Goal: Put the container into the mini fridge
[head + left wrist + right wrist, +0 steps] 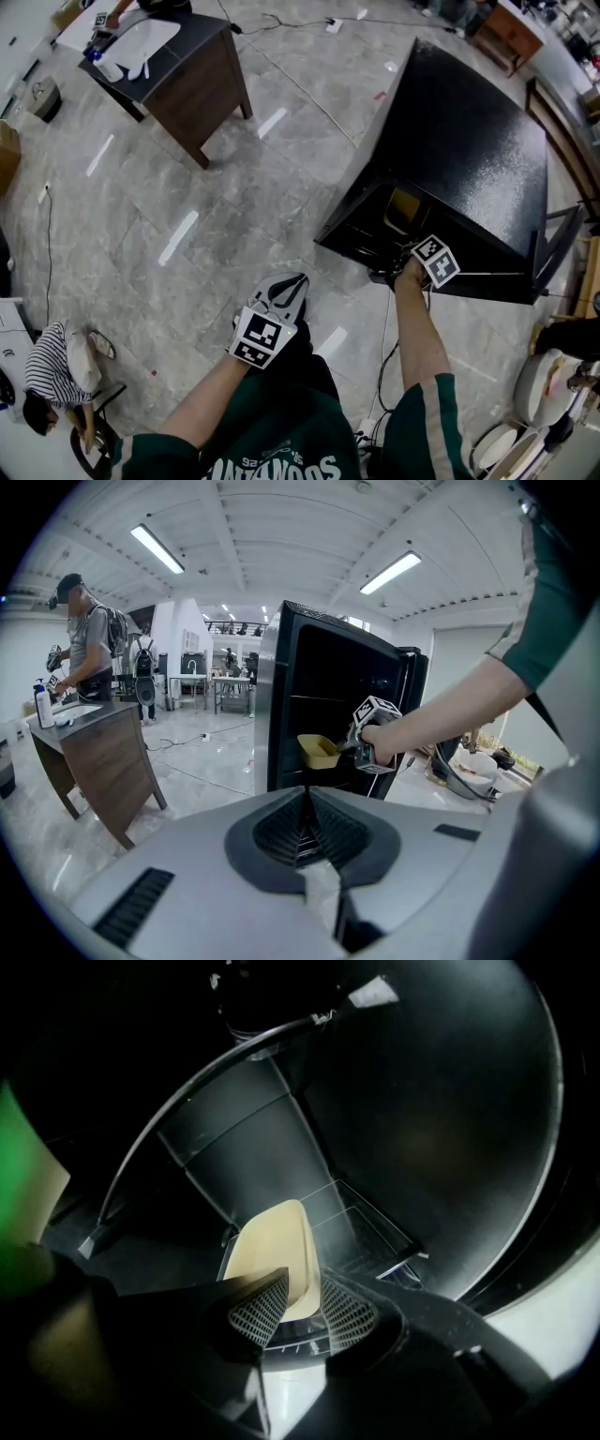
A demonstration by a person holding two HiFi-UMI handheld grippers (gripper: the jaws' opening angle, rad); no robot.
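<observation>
Inside mini fridge (pixel 441 1129), right gripper (pixel 302 1286) fingers (pixel 258 1314) pinch yellow container (pixel 272 1241).

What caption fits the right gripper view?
Right gripper grips the cream container by its rim inside the dark mini fridge.

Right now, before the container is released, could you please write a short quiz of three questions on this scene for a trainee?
1. True or false: the left gripper holds the container.
2. Which gripper reaches into the mini fridge? A) left B) right C) both
3. Fill in: the mini fridge stands ____ (open or shut).

Key:
1. False. The left gripper's jaws are together with nothing between them; the right gripper has its jaws on the container.
2. B
3. open
</observation>
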